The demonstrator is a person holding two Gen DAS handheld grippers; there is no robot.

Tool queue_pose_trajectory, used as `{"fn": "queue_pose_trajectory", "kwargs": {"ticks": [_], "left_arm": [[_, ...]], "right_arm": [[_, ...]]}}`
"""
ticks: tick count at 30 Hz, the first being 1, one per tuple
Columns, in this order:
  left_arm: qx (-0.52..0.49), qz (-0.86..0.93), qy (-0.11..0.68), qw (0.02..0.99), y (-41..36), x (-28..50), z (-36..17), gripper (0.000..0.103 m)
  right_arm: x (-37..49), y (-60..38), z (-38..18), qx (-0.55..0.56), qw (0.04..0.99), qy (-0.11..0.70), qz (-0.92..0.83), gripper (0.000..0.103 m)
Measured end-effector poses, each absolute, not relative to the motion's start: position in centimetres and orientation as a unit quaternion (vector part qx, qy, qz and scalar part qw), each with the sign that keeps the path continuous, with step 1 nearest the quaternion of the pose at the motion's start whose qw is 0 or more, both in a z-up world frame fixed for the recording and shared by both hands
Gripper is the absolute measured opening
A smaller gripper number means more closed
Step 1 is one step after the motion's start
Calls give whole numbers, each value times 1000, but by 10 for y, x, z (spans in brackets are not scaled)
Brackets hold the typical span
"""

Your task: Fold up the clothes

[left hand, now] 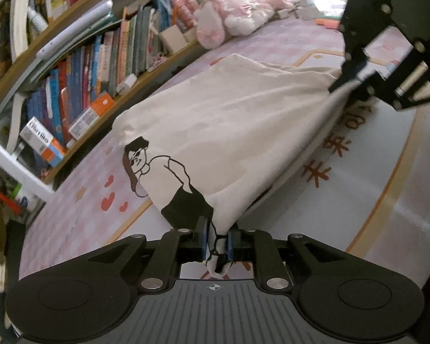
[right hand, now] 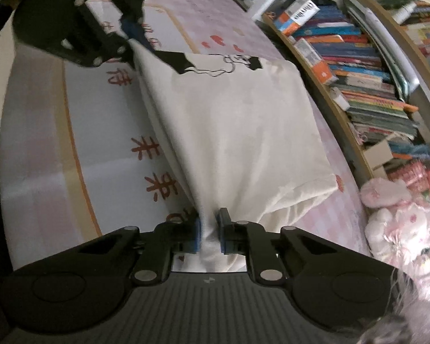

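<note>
Pinching a bunched corner of the cream shirt [left hand: 229, 132], the left gripper [left hand: 216, 242] sits at the bottom centre of the left wrist view, its blue pads closed on cloth that carries part of a black line drawing. From there the shirt rises as a taut sheet toward the upper right of that frame, where the right gripper [left hand: 347, 78] clamps the other corner. In the right wrist view the right gripper's own pads, at the bottom centre, press on a white fold of the same shirt; the cloth runs up to the upper left of that frame, to the left gripper. The shirt's held edge is lifted off the mat [left hand: 372, 189], while its far side lies on the mat's pink checked part. The printed figure [left hand: 163, 177] sits near the left gripper's corner. The mat shows red characters and small red hearts [left hand: 111, 200]. A bookshelf [left hand: 80, 86] packed with books fills the upper left of the left wrist view. Pink plush toys [left hand: 238, 8] lie at the top centre.
</note>
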State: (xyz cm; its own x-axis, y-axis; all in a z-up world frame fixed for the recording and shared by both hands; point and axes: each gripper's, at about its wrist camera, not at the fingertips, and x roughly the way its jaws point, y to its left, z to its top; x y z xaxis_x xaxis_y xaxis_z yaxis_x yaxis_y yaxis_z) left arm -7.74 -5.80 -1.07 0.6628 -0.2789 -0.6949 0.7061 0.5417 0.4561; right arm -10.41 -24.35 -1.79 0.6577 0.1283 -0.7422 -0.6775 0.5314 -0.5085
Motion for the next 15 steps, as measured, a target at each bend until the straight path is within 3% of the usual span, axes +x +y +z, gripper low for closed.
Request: {"fn": "queue_pose_trajectory", "kwargs": {"ticks": [15], "left_arm": [[423, -350, 232, 803, -44, -89, -20, 20]], "right_arm": [[-115, -225, -38, -470, 798, 330, 183, 18]]}}
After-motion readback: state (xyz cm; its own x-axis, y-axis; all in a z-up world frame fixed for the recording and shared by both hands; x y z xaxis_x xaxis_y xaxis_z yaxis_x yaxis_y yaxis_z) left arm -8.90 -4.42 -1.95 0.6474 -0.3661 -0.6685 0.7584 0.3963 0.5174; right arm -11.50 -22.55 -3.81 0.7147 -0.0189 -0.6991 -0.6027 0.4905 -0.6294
